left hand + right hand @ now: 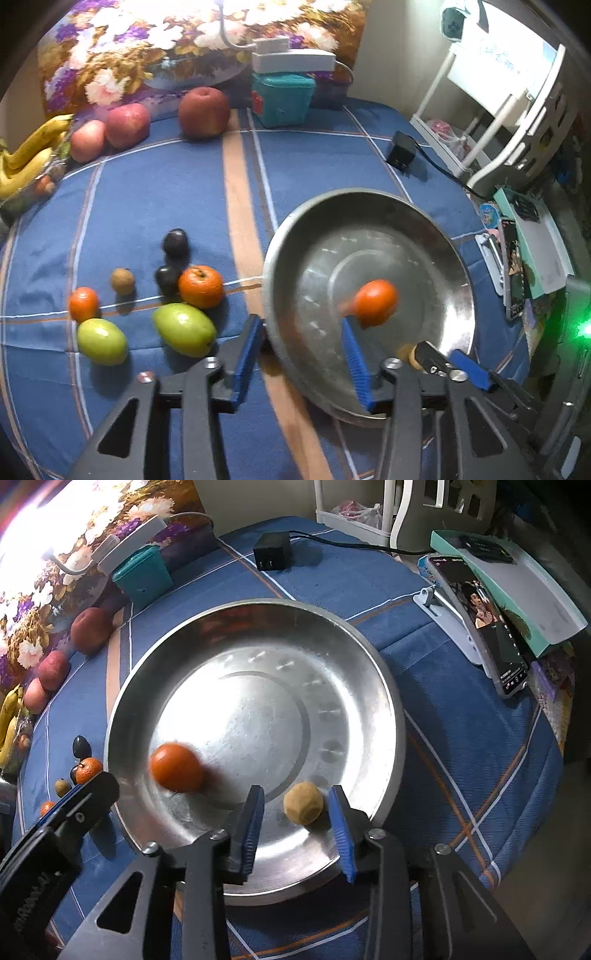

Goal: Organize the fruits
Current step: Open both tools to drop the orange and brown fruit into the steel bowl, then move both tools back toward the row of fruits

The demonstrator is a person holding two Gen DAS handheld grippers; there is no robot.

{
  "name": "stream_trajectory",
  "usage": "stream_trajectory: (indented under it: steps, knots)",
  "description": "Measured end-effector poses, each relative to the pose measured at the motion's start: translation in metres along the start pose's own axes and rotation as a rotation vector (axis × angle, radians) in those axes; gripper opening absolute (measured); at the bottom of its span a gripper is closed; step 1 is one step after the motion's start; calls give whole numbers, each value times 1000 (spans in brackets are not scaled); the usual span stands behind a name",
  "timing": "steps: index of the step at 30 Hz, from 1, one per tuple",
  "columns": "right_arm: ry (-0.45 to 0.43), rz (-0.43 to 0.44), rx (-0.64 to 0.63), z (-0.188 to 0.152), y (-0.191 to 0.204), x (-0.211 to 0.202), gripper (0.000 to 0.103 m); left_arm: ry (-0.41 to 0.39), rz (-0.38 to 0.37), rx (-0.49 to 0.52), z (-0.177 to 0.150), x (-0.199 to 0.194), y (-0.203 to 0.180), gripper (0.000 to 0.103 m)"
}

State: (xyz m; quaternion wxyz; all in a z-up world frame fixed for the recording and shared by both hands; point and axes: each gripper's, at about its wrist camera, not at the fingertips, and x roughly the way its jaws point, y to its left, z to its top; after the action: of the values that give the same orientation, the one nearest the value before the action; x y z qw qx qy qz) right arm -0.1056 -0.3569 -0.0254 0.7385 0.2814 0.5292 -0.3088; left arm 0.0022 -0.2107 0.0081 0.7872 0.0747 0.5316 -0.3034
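A metal bowl [373, 686] sits on the blue cloth; it also shows in the left wrist view [295, 229]. A blurred orange [176, 767] lies loose inside it, also in the left wrist view [376, 302]. A small brown fruit [303, 803] rests in the bowl between my right gripper's [297, 830] open fingers. My left gripper [301, 354] is open and empty over the bowl's near rim. Left of the bowl lie two oranges [201, 287], two green fruits [183, 329], two dark plums [175, 242] and a brown fruit [122, 281].
Three apples [204, 112] and bananas [29, 155] lie at the back left. A teal box [282, 98] with a lamp stands behind. A black charger [272, 552] with cable, a phone on a stand [480, 627] and books lie right.
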Motion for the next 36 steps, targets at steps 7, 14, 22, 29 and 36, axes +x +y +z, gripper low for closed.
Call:
stream_trajectory:
  steps: [7, 14, 22, 29, 36]
  knots:
    - [-45, 23, -37, -3, 7, -10, 71, -52, 134, -42, -9, -22, 36, 85]
    - [-106, 49, -124, -18, 33, -22, 91, -158, 310, -125, -36, -48, 100, 103]
    - [-177, 67, -244, -45, 78, -45, 91, -146, 390, -311, -62, -61, 164, 103]
    - [-195, 52, -285, -57, 96, -51, 91, -145, 388, -352, -73, -63, 178, 103]
    - [-215, 30, -258, -57, 92, -53, 91, -161, 367, -342, -74, -67, 175, 103]
